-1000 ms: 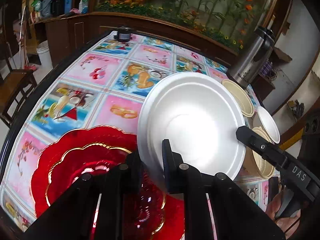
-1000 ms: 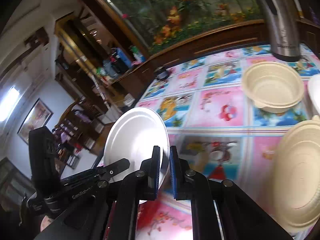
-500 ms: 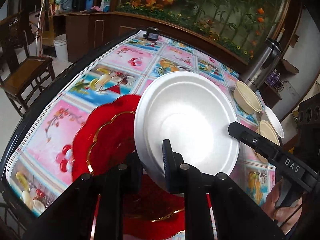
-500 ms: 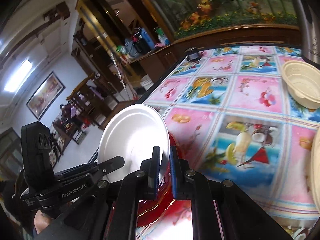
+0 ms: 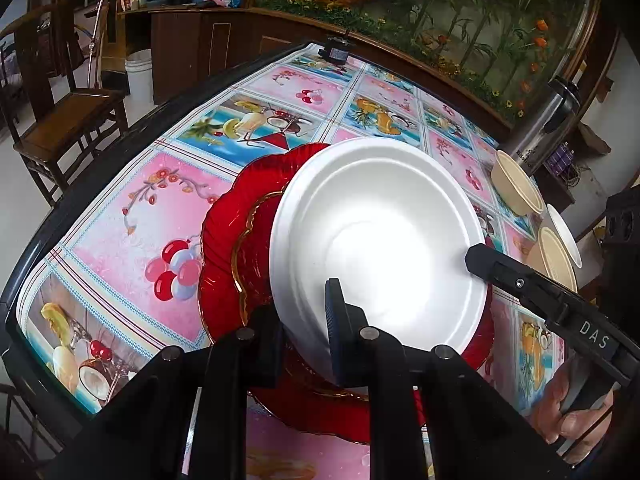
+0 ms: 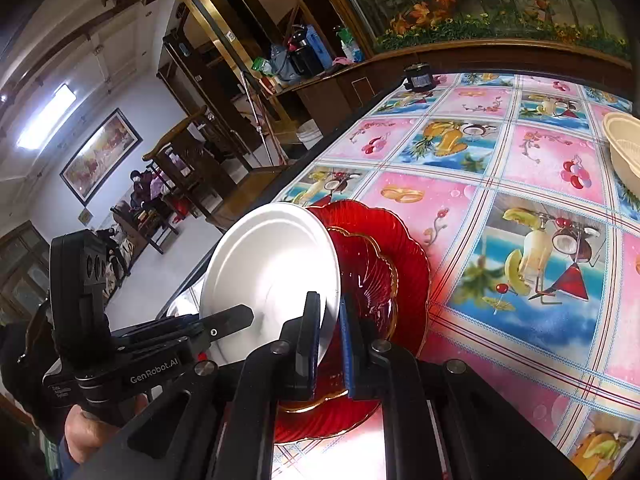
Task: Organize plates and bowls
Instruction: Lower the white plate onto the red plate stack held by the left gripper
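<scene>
Both the left gripper [image 5: 306, 320] and right gripper [image 6: 330, 332] pinch the white plate [image 5: 380, 240]; it should lower level onto the red plate [image 5: 236, 240] beneath them.

The white plate [image 5: 380, 236] covers much of the red plate [image 5: 224, 248] beneath it, so contact between them cannot be told. At the right wrist view's edge the beige bowl [image 6: 624, 148] is cut off. The left gripper [image 5: 306, 320] hides the white plate's near rim.

White plate [image 5: 380, 240], centre frame: plain, no pattern. Red dish [image 5: 236, 248] beneath it: translucent red, ribbed, gold scalloped edging. Bench [image 5: 160, 200] cover: grid of pink and blue panels printed with cherries, fruit and drinks. Bowls [image 5: 516, 188], right edge: plain cream. Both tools: black, blue pads.
</scene>
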Available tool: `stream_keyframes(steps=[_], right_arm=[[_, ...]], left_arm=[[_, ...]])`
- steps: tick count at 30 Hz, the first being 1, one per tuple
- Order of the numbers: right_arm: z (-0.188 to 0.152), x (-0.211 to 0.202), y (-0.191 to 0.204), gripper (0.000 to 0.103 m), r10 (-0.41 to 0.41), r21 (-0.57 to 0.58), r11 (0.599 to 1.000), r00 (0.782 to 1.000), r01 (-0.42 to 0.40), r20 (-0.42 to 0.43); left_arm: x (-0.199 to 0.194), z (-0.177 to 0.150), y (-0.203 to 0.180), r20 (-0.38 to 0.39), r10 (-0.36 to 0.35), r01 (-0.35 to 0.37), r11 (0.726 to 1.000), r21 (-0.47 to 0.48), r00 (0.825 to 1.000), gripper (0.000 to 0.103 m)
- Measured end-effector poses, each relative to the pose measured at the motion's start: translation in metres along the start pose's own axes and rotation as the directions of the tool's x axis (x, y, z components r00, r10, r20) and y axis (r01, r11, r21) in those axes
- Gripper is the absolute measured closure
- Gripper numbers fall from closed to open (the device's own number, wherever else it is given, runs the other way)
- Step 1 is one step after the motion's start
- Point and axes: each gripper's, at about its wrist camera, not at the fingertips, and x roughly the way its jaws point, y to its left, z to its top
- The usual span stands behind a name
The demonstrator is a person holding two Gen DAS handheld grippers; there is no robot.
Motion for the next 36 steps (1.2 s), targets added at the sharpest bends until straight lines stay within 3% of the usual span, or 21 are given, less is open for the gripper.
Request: stream_keyframes(steps=[14,36], right_arm=[[-0.002,0.007,-0.002,0.093,-0.017,0.0,1.0,0.999,0.017,-0.033],[-0.004,0.012,-0.005,0.094,-0.053,0.004,0.999,0.997,0.054,-0.055]], left_arm=[[0.006,0.0,-0.001,0.001,0.023,-0.023,0.999,0.026,1.0,0.089],[0.012,-0.003,-0.014,0.029,0.117,-0.12,0.986,0.12,0.993,0.086]])
